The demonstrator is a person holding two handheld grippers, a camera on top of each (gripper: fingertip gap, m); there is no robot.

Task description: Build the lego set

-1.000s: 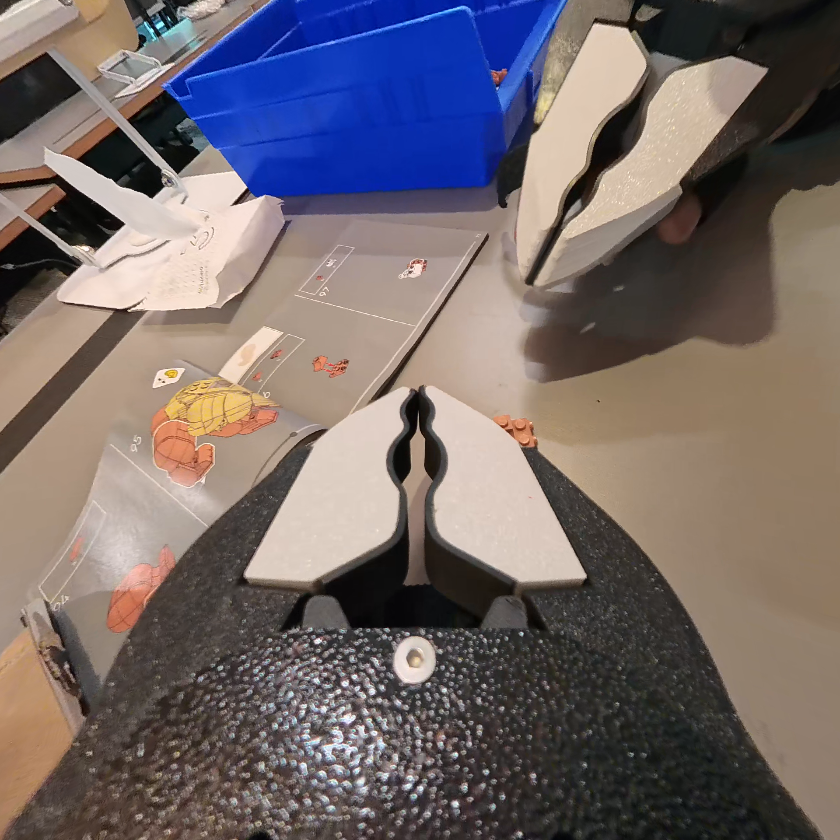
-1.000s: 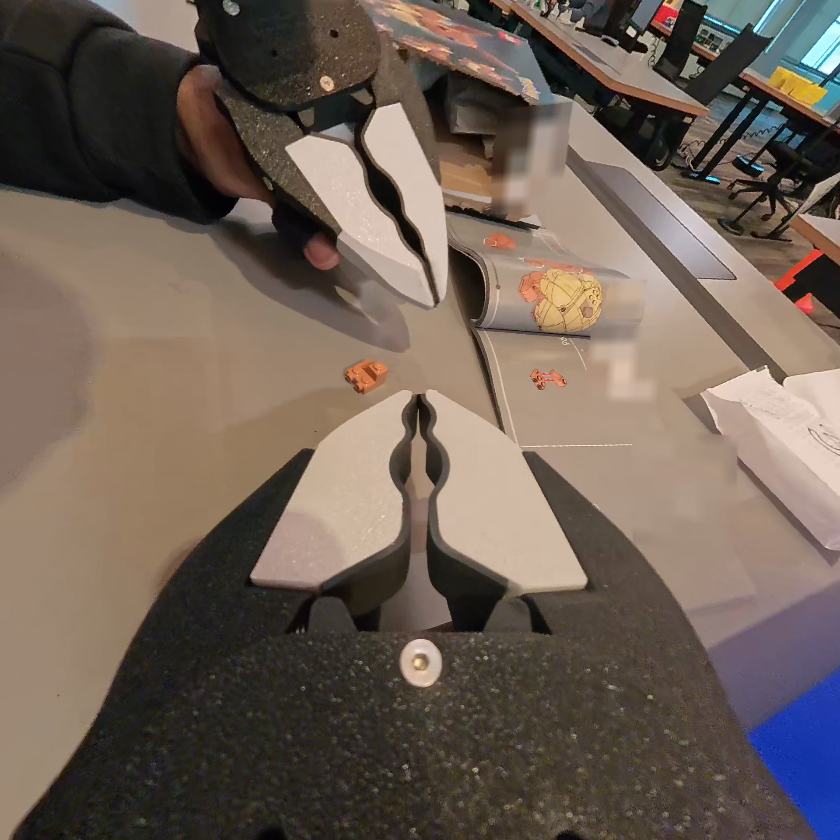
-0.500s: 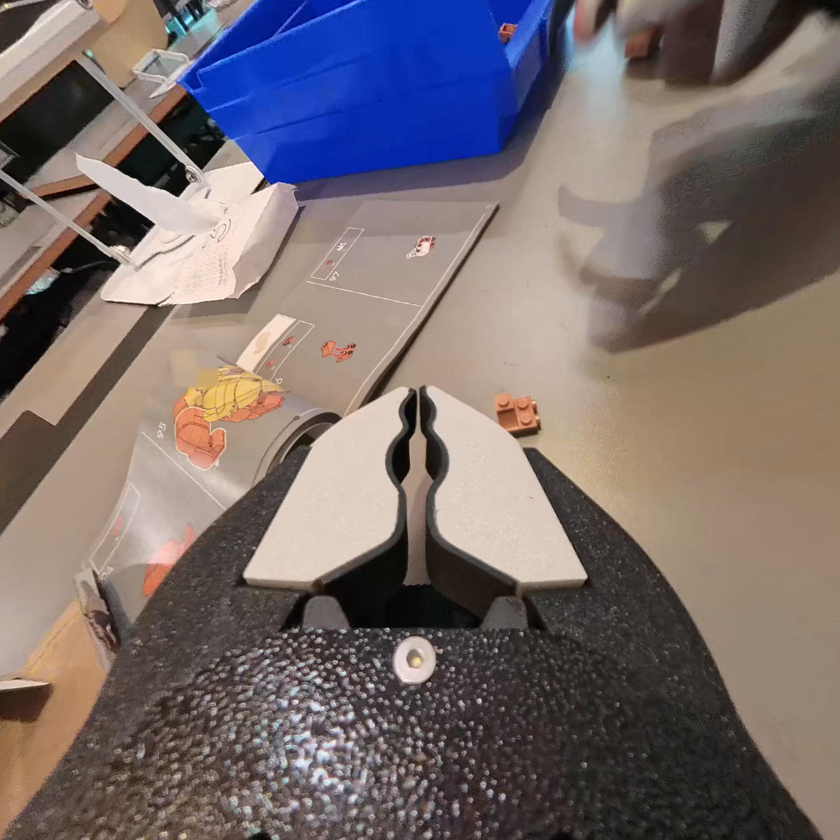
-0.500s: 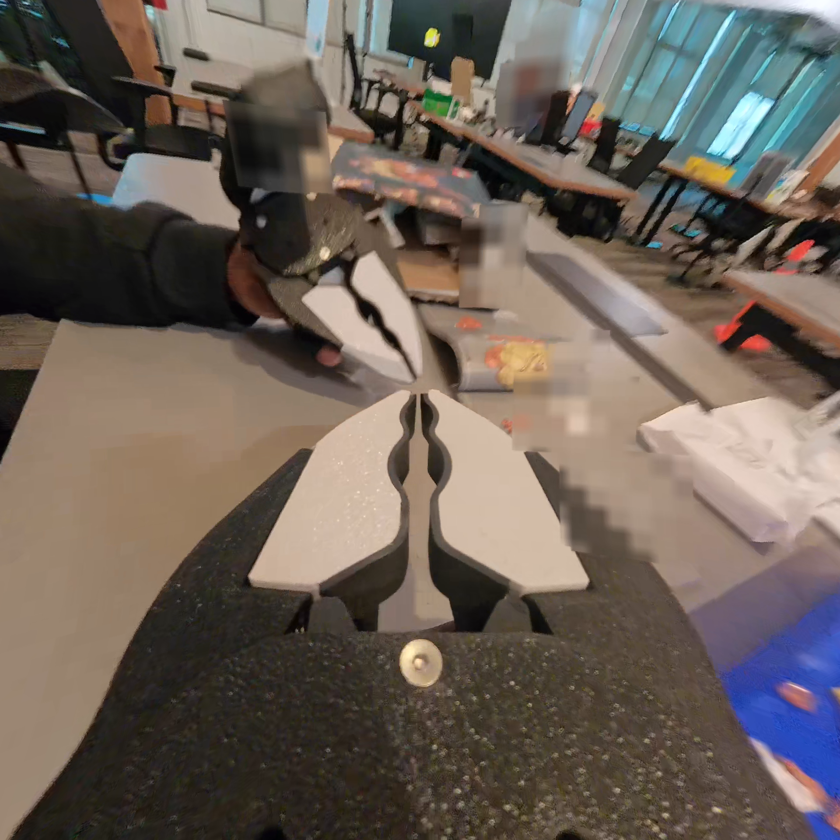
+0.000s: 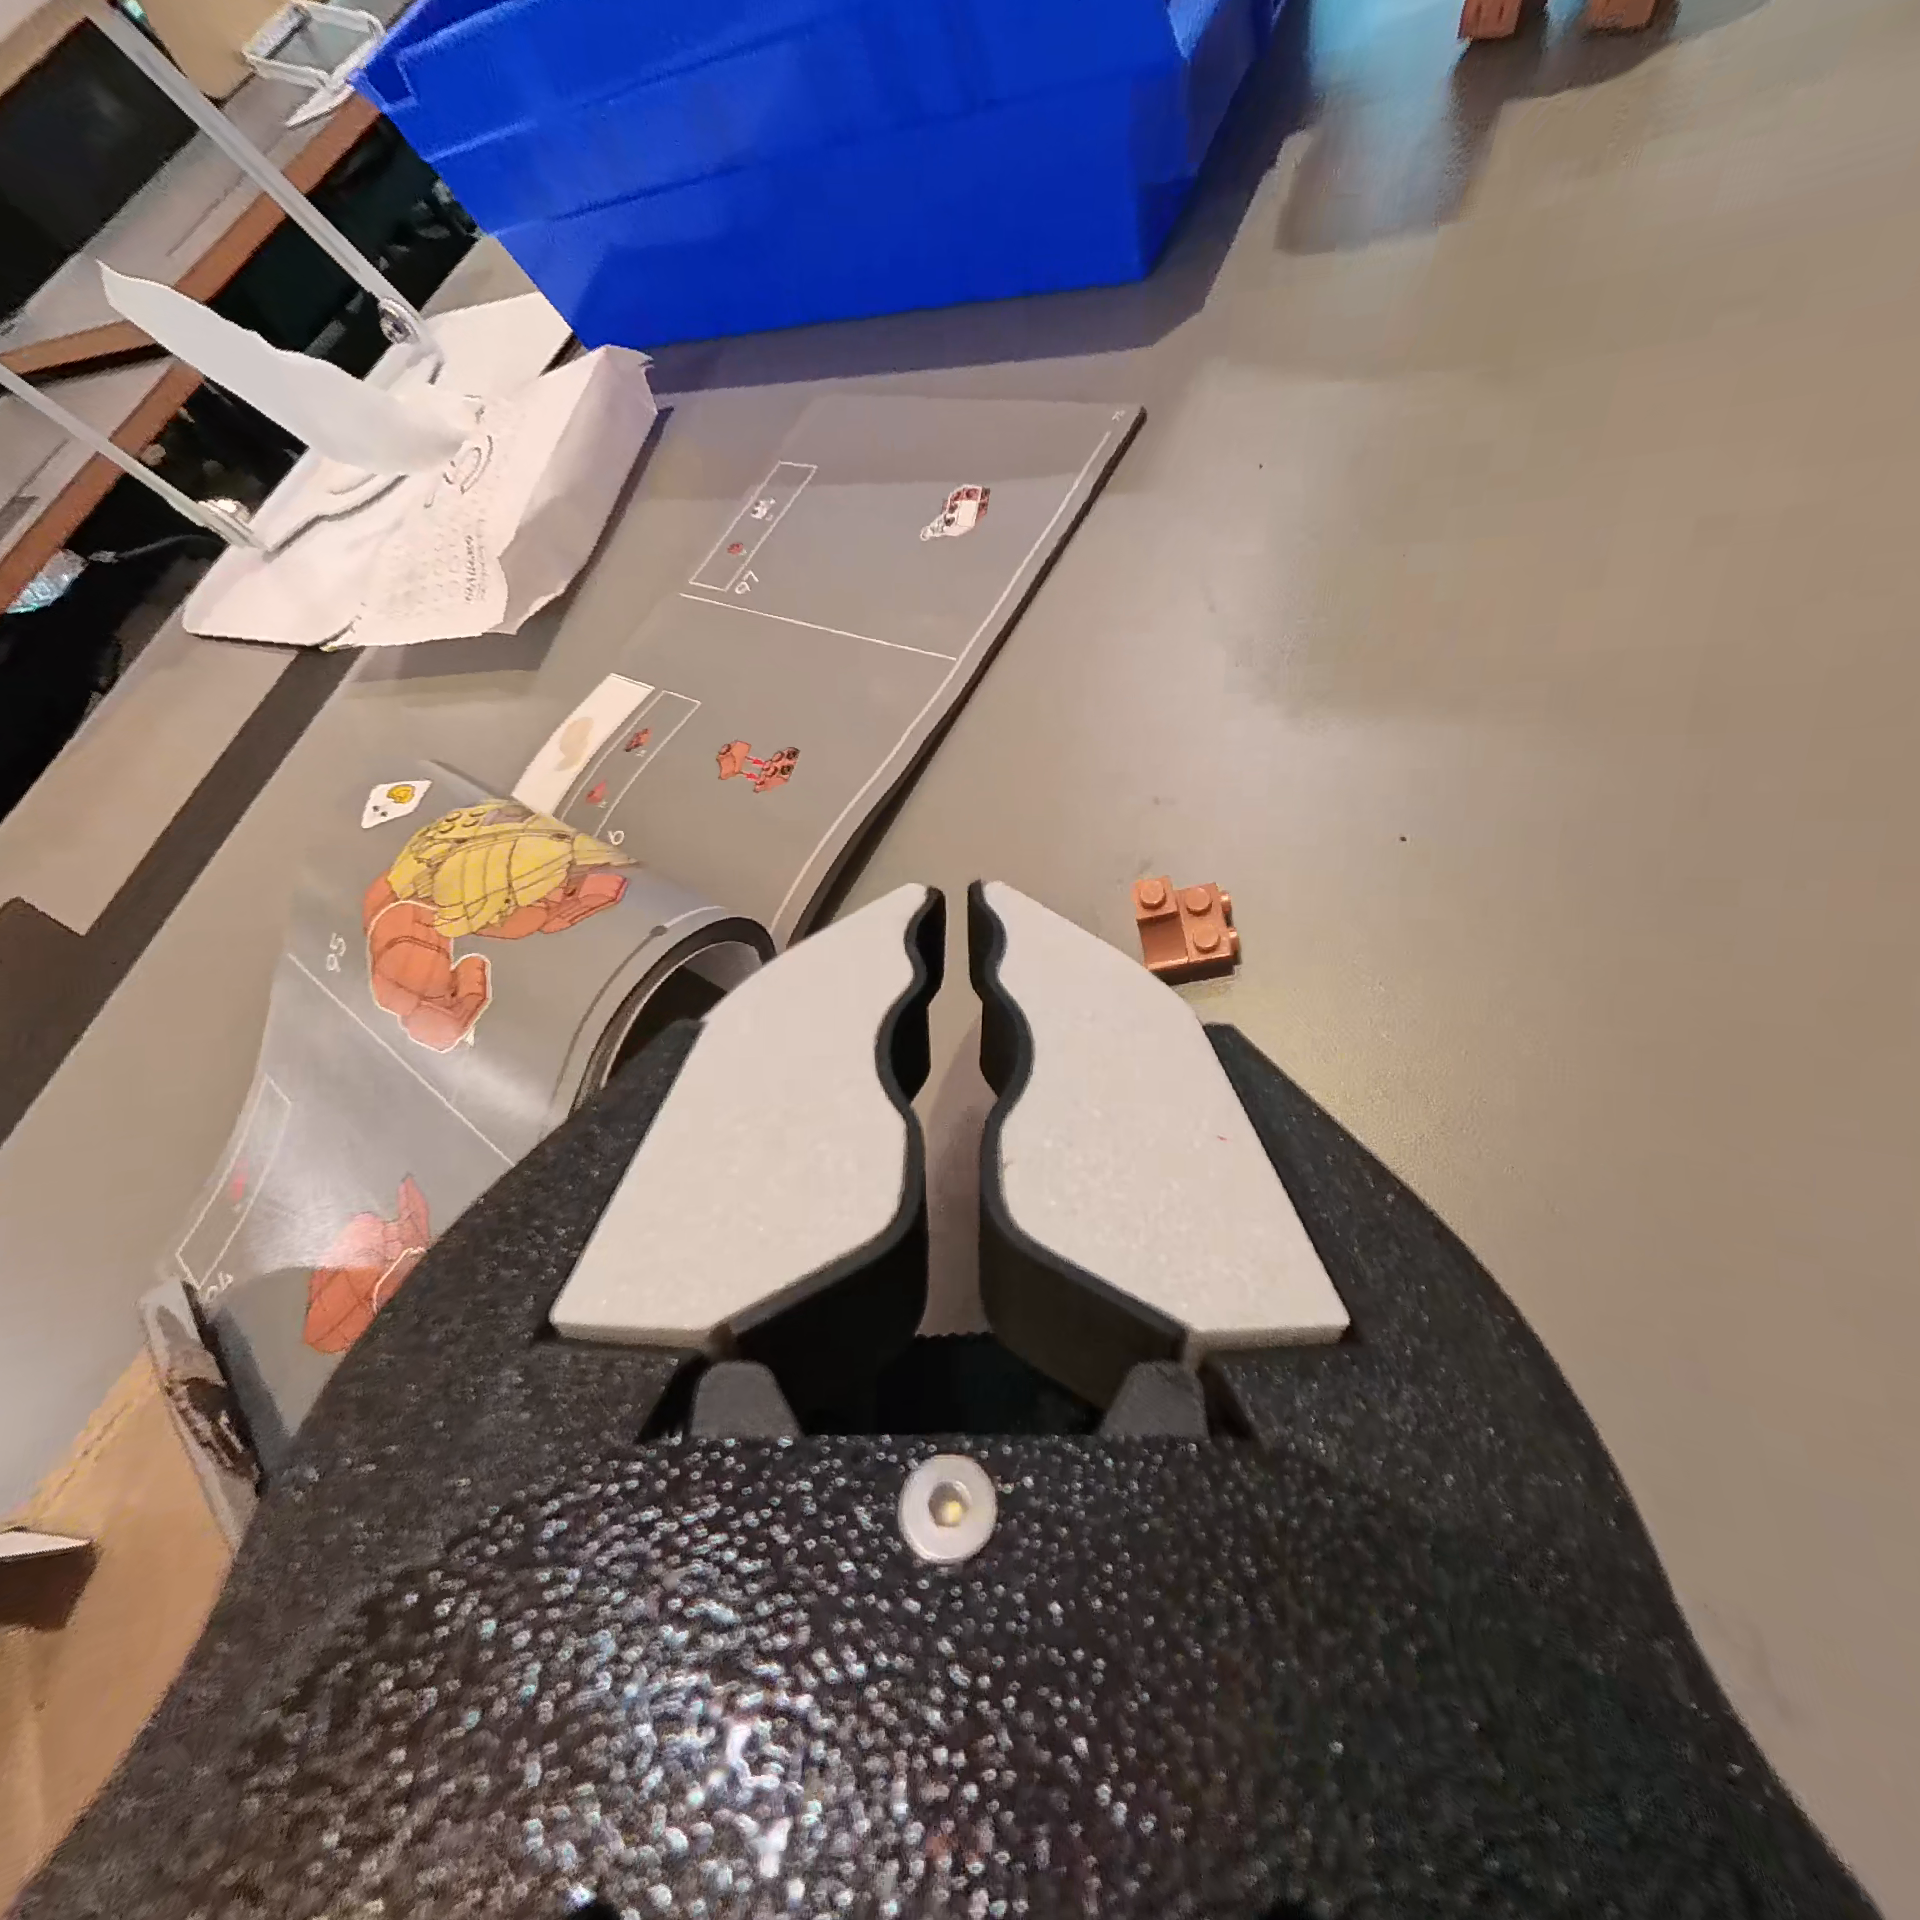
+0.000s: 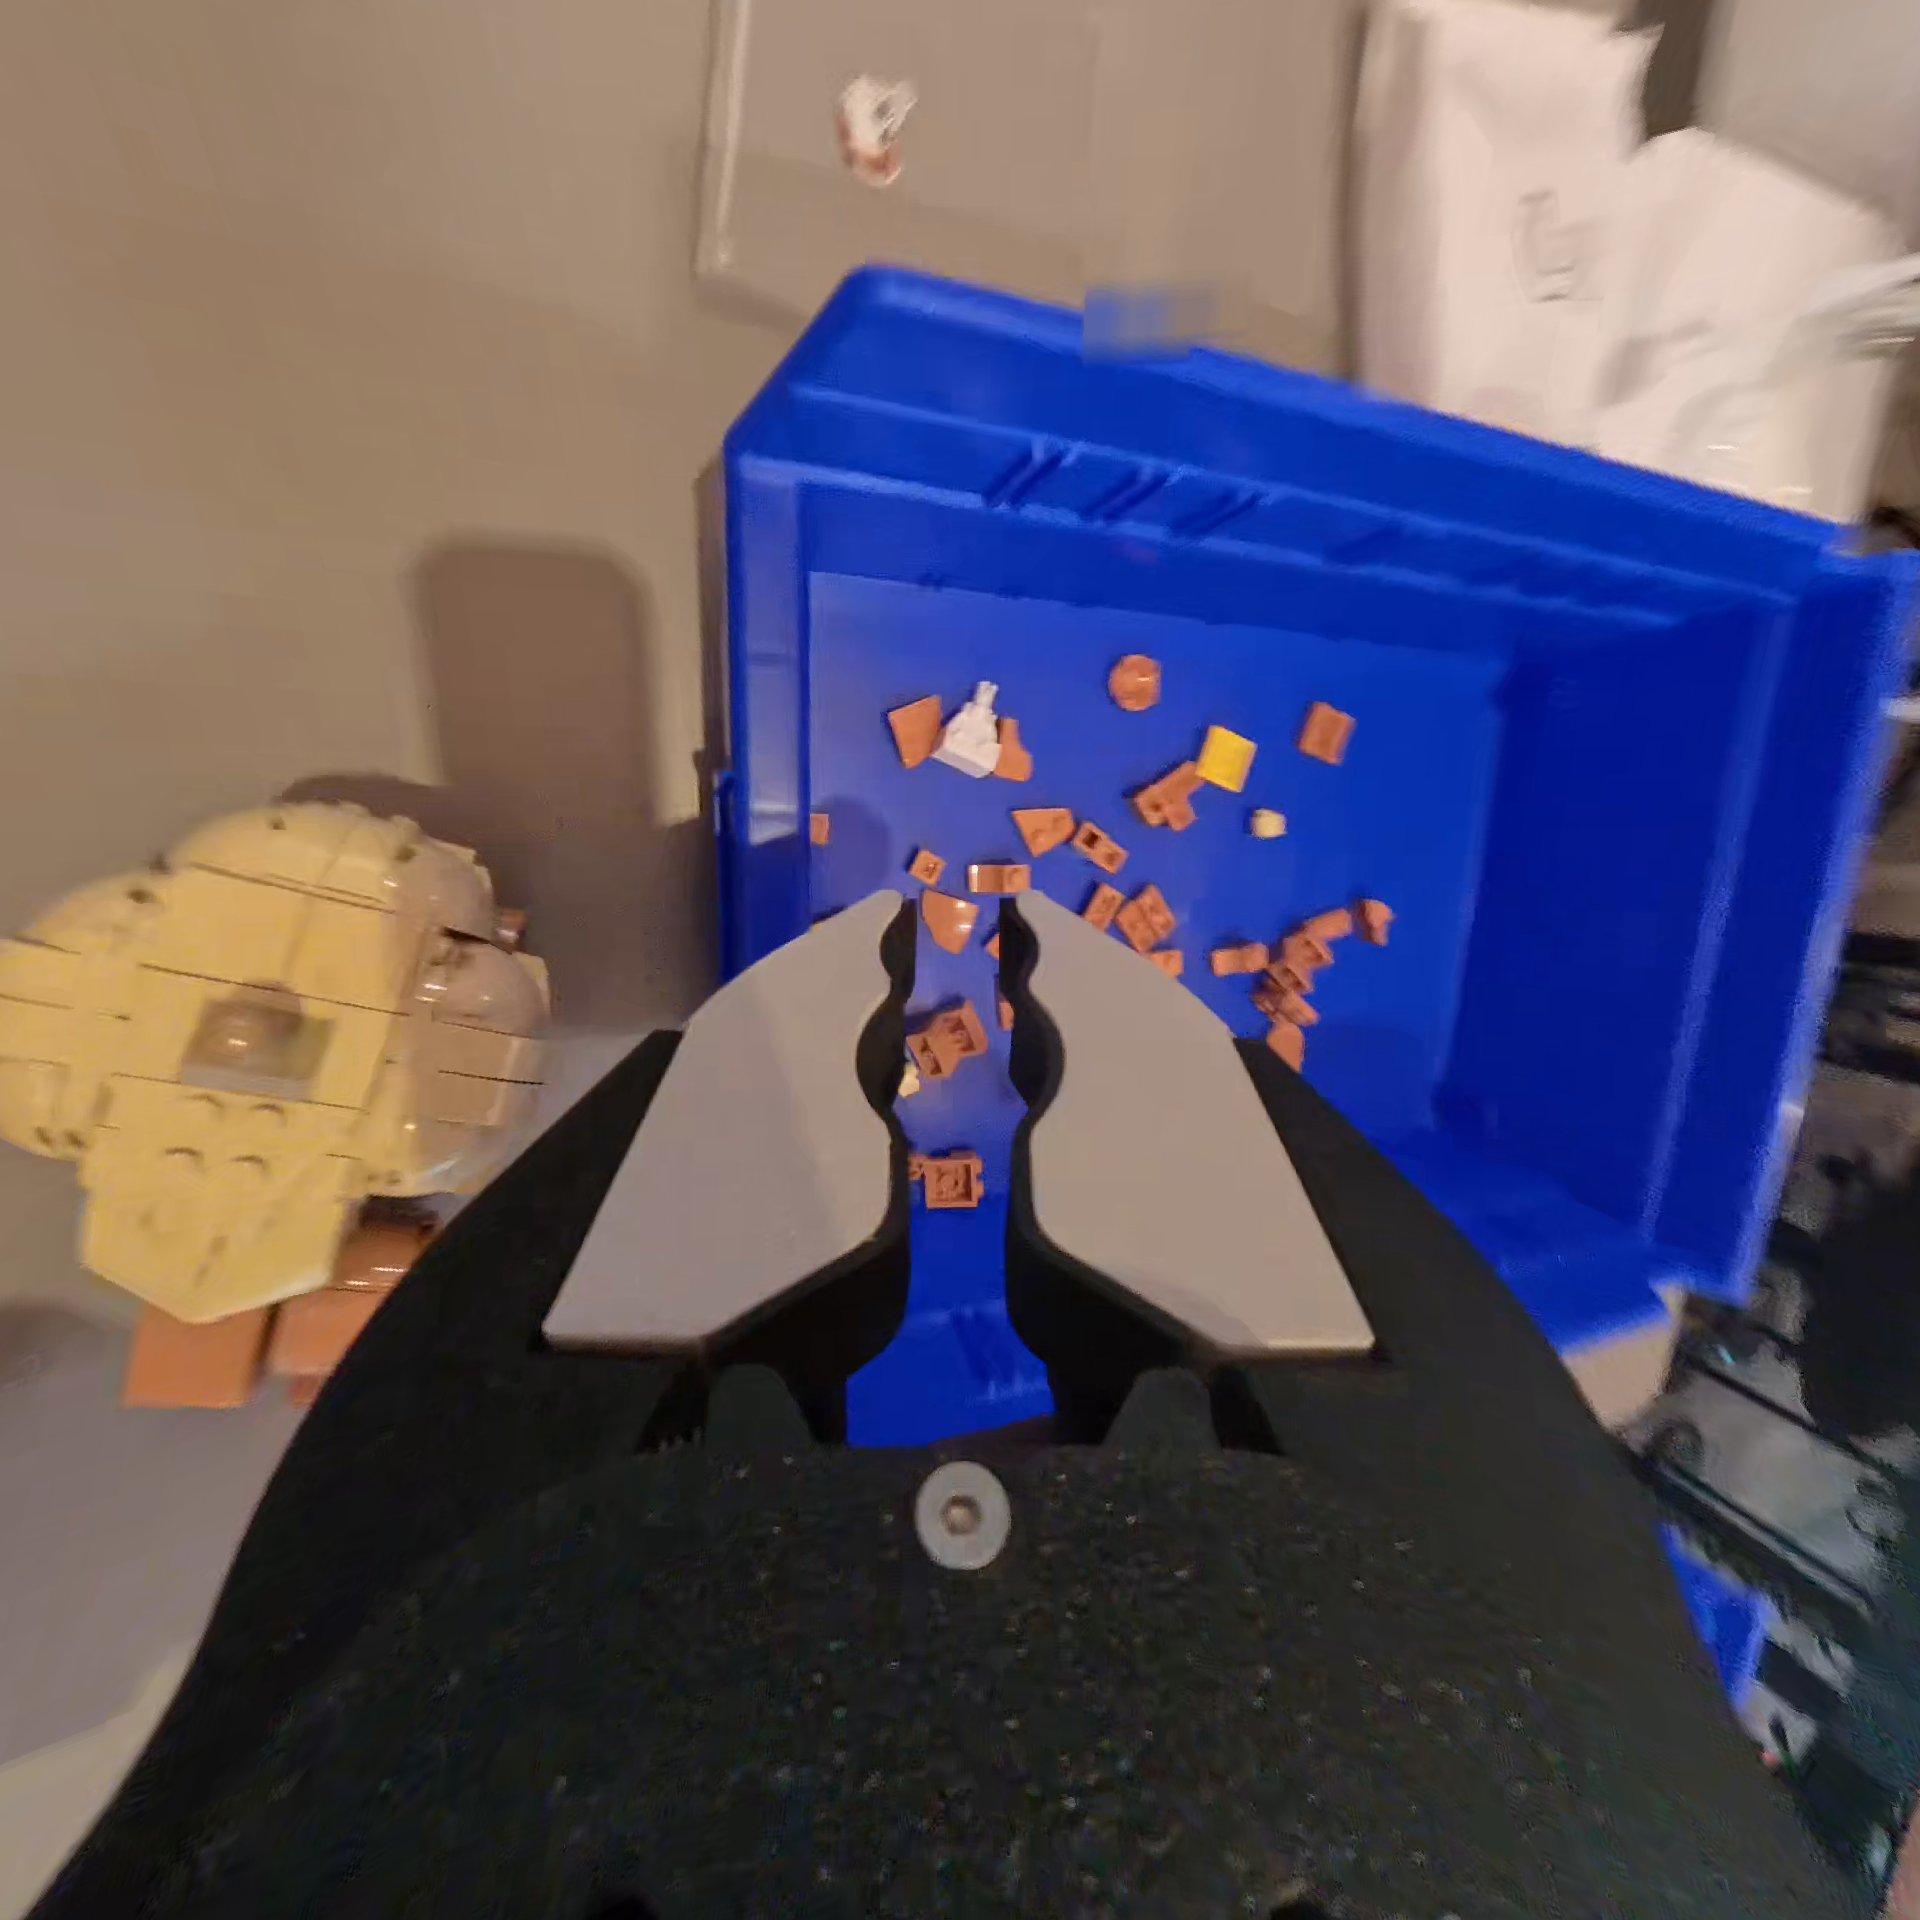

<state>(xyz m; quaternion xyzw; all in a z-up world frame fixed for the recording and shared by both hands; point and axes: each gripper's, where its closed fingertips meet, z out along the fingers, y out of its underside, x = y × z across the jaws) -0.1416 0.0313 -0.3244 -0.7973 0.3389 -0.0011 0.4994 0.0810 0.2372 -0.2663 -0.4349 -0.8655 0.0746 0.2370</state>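
Observation:
My left gripper (image 5: 956, 894) hovers low over the grey table, its tips all but shut with only a thin slit between them and nothing in it. A small brown brick (image 5: 1184, 930) lies on the table just right of its tips. An open instruction booklet (image 5: 883, 582) lies to the left. My right gripper (image 6: 958, 904) is open and empty, pointing down into a blue bin (image 6: 1621, 831) with several loose brown bricks (image 6: 1143, 914) on its floor. The bricks seen between its fingers lie on the bin floor below them.
A tan and brown brick model (image 6: 239, 1039) stands on the table left of the bin. The blue bin (image 5: 831, 187) also shows at the back of the left wrist view. White paper bags (image 5: 447, 520) lie beside the booklet and also behind the bin (image 6: 1610, 260). Spacing between my two grippers at the tips: around 30 cm.
My right gripper swung away from the left gripper and the small brick to above the blue bin, and its jaws opened. The left gripper pulled back slightly and its tips parted a hair.

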